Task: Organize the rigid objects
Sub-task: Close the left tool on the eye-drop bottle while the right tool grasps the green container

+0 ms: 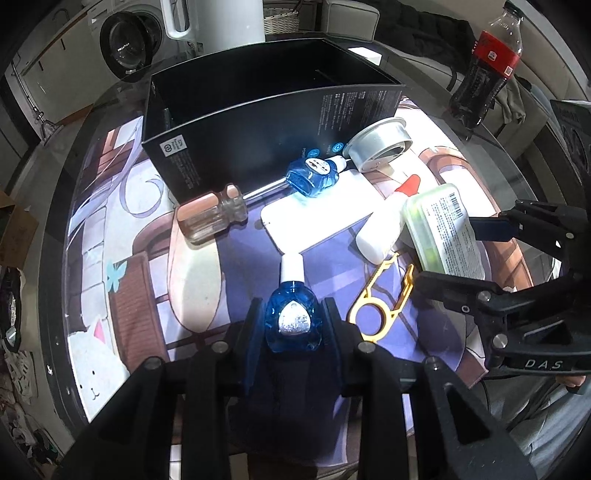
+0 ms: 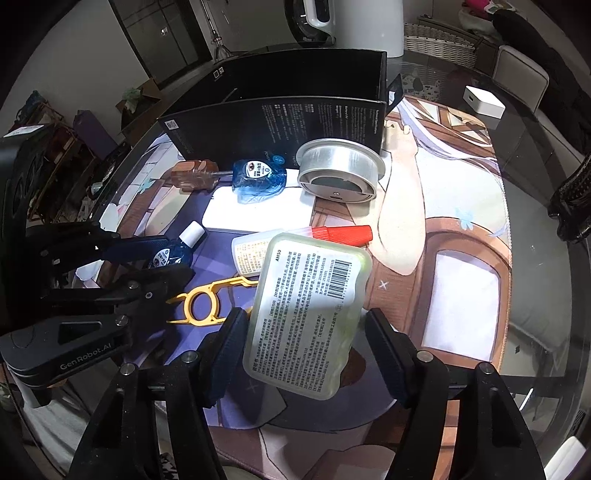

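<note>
My left gripper [image 1: 291, 321] is shut on a small blue bottle [image 1: 292, 317] with a white cap, low over the mat; it also shows in the right wrist view [image 2: 170, 254]. My right gripper [image 2: 303, 332] is shut on a pale green labelled case [image 2: 306, 314], seen in the left wrist view too [image 1: 443, 229]. A second blue bottle [image 1: 314, 175] lies on a white slab [image 1: 317, 218] near the open black box [image 1: 258, 122]. A screwdriver [image 1: 212, 216], a white glue bottle with red cap [image 1: 384, 225], a yellow plastic tool [image 1: 384, 299] and a silver round tin [image 1: 380, 144] lie on the mat.
A printed mat [image 2: 461, 295] covers a round glass table. A cola bottle [image 1: 487, 66] stands at the far right edge. A small white cube [image 2: 484, 101] sits beyond the mat. A white appliance [image 1: 221, 22] stands behind the box.
</note>
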`<state>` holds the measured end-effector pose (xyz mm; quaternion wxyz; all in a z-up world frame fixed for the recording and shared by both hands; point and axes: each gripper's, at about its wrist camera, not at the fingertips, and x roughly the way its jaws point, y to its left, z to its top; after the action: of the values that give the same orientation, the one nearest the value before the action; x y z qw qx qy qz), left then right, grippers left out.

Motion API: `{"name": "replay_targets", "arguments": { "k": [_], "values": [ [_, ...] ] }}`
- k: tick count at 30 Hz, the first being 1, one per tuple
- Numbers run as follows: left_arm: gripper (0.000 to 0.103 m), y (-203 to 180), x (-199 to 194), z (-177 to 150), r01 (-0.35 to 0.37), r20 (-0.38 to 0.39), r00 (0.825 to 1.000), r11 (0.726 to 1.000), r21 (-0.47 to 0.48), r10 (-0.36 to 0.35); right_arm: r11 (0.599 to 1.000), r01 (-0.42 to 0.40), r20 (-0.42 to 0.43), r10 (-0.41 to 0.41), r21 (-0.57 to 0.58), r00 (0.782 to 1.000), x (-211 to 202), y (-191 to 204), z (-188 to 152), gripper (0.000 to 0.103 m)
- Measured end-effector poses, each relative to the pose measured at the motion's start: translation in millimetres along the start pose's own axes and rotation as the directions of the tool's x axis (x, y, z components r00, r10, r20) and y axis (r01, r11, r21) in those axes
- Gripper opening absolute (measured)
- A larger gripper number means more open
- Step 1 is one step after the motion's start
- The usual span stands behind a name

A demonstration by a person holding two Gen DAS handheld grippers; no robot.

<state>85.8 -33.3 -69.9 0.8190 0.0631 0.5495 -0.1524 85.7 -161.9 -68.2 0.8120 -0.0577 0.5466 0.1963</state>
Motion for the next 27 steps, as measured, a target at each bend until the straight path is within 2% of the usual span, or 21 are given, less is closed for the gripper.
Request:
{"name": "replay_targets", "arguments": {
  "k": [4,8,14,18,20,23,25,27],
  "values": [
    [0.029,-2.5,-0.5,0.8,0.014,0.003,1.000,1.000,-0.009,-0.014,1.000,-0.016,0.000,0.016,0.000,1.000,-1.5,0.8,-3.1,0.057],
    [0.029,-2.4,-6.0,0.2,-0.004,0.032,0.999,1.000,-0.005,0.004,1.000,-0.013,0.024,0.013,-0.003,1.000,-7.6,3.3,-4.6,0.056],
    [0.029,-5.0,-22.2,-1.3,-0.007,0.115,0.993,1.000,0.004,0.006,1.000,-0.016,0.161,0.020,-0.022,0.987,-33.2,9.8,-0.4,0.056],
    [0.029,-4.2,-40.8,-3.7,-0.016,0.210,0.978,1.000,0.011,0.013,0.999,-0.026,0.262,0.031,-0.023,0.965,-52.6,11.7,1.1,0.056],
    [0.028,-7.0,-56.2,-5.5,-0.050,0.282,0.959,0.999,0.017,0.044,0.999,-0.029,0.309,0.034,-0.021,0.950,-61.7,12.2,1.2,0.056],
    [0.028,-10.8,-80.7,-7.4,-0.073,0.390,0.919,0.997,0.027,0.057,0.999,-0.034,0.390,0.044,-0.032,0.920,-76.8,14.4,0.4,0.056],
    [0.029,-12.2,-98.1,-11.7,-0.090,0.478,0.876,0.996,0.018,0.071,0.999,-0.017,0.446,0.036,-0.045,0.894,-87.4,18.9,-2.3,0.056],
    [0.029,-12.3,-116.9,-18.6,-0.107,0.572,0.816,0.994,0.008,0.083,0.998,-0.008,0.516,0.040,-0.065,0.856,-99.8,23.6,-7.0,0.056]
  ]
}}
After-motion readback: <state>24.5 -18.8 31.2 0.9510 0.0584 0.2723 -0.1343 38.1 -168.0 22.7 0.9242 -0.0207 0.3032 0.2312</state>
